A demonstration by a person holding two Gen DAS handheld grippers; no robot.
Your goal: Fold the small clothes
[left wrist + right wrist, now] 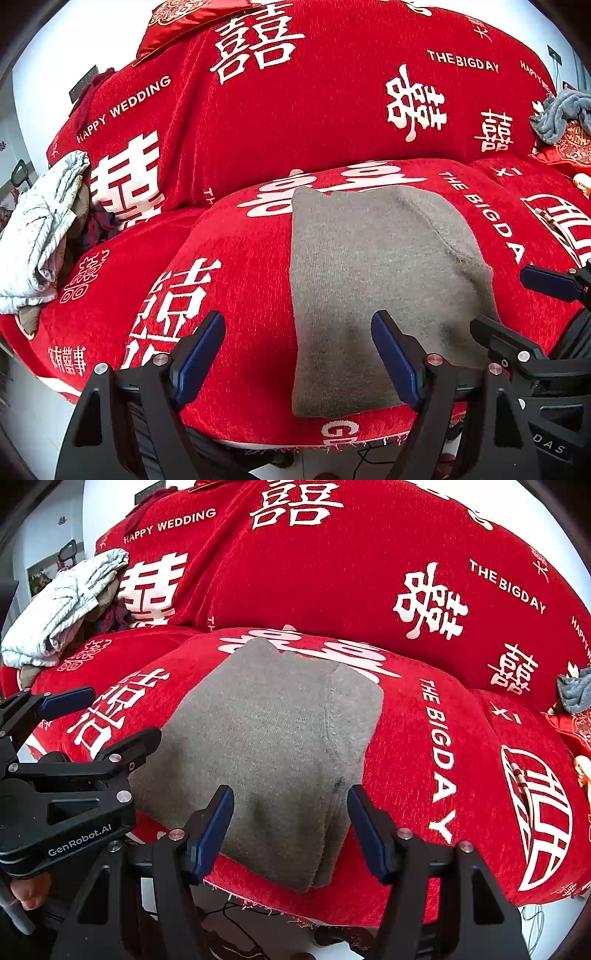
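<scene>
A small grey knitted garment [373,280] lies folded flat on the red sofa seat cushion [240,295]; it also shows in the right wrist view [273,746]. My left gripper [299,354] is open and empty, hovering over the garment's near left edge. My right gripper [291,823] is open and empty, hovering over the garment's near right part. The right gripper shows at the right of the left wrist view [517,302], and the left gripper at the left of the right wrist view [92,720].
The sofa has a red cover with white lettering [295,110]. A crumpled white cloth [40,229] lies at the left end of the sofa, a grey cloth [561,114] at the right end. Cables [236,919] hang below the seat's front edge.
</scene>
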